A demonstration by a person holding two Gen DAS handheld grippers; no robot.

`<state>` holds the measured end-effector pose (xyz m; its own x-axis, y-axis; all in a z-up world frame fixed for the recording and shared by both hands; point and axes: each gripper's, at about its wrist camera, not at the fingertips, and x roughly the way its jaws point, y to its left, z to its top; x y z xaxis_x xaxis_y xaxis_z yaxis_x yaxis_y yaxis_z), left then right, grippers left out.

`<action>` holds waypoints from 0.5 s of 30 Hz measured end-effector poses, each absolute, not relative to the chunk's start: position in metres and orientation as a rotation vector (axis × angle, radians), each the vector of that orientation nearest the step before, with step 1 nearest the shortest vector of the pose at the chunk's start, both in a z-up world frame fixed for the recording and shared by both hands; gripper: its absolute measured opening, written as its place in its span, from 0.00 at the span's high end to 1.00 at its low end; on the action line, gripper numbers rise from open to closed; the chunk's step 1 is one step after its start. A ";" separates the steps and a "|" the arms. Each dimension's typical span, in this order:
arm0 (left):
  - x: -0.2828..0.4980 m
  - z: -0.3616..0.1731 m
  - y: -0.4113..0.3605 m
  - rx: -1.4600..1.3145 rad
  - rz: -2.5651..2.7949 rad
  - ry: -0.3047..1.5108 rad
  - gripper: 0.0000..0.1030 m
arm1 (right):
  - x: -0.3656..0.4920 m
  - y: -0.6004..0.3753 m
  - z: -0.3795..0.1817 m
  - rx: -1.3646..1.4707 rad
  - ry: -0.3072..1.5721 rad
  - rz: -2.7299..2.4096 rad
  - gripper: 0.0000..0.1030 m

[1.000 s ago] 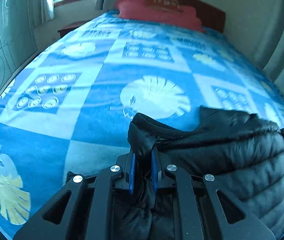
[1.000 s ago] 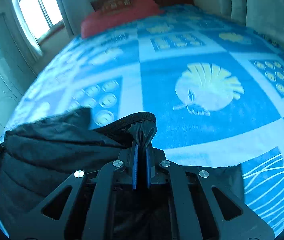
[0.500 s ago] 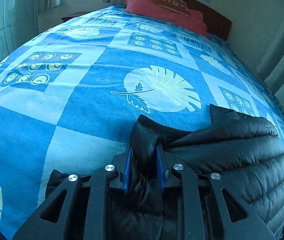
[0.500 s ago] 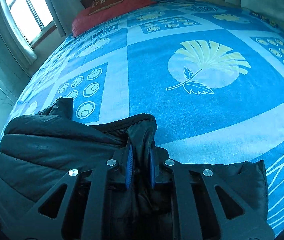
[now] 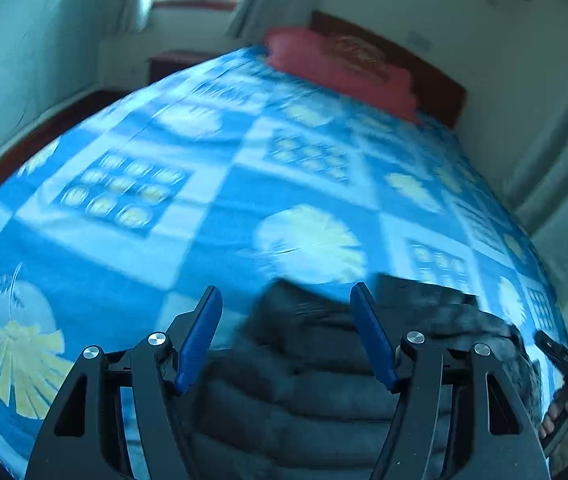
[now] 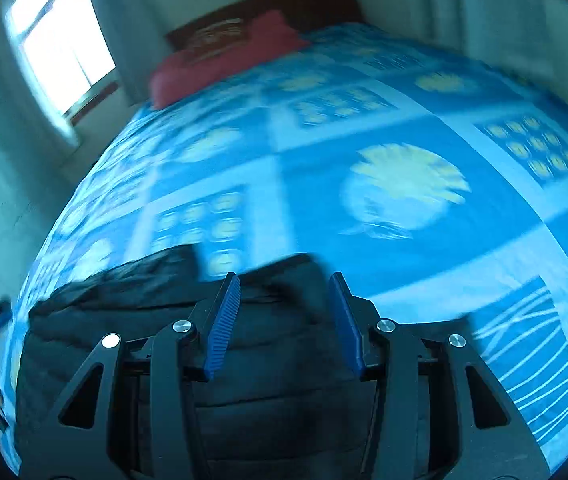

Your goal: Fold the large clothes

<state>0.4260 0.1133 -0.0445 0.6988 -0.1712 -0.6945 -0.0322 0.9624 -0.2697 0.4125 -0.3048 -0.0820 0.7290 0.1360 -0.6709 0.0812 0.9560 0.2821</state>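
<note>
The black puffer jacket lies on the blue patterned bedspread at the near end of the bed, its far edge doubled over toward the pillow end, bulky and not flat; judged, a fold has just been laid and let go. The left gripper stands spread above it; its jaws have just been opening and nothing is pinched between the blue pads. The right gripper is likewise parted, having just been opening, with the jacket lying below the pads and untouched by them; both tools appear clear of the cloth. A hand shows at the right edge of the left view, on the other tool's grip. Beyond the jacket the bedspread runs open to the red pillow and headboard; walls close both long sides, so free room lies ahead.
</note>
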 end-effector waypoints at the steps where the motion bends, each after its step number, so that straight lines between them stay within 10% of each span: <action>1: 0.425 -0.038 0.099 -0.238 -0.067 0.783 0.36 | 0.414 -0.291 -0.079 0.302 0.752 0.072 0.55; 15: 0.441 -0.107 -0.022 -0.277 -0.217 0.933 0.36 | 0.451 -0.204 -0.133 0.153 0.877 0.113 0.54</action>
